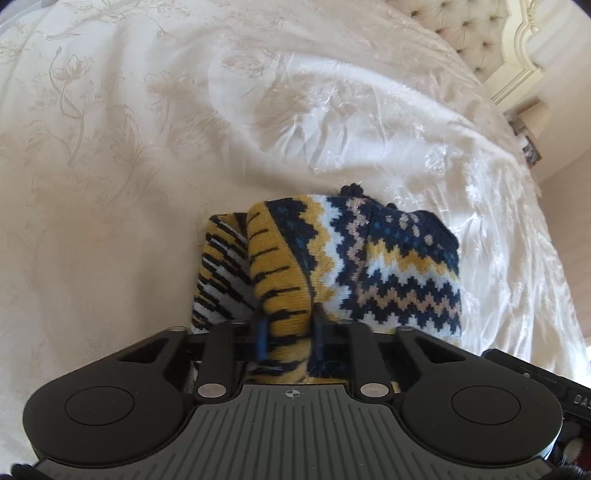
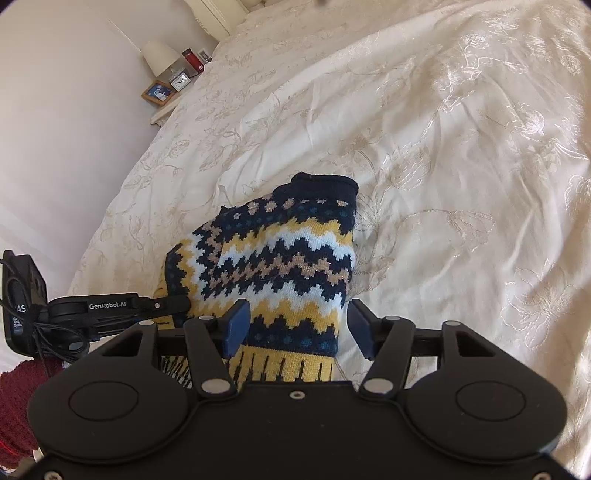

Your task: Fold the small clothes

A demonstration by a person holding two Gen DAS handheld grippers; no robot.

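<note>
Mid-fold on the bed (image 1: 147, 147): left tongs (image 1: 290, 332) clenched on sock (image 1: 369, 258) cuff, right tongs (image 2: 299, 325) released astride it, flattening and stowing left.

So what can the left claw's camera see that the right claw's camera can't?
Only the left wrist view shows the tufted headboard and the left claw shut on the sock's yellow striped cuff. Only the right wrist view shows the lamp, the little clock, a picture frame, a dark red sleeve, and the right claw open around the sock without squeezing it. Both show the zigzag-patterned sock lying on the cream flowery bedspread.
</note>
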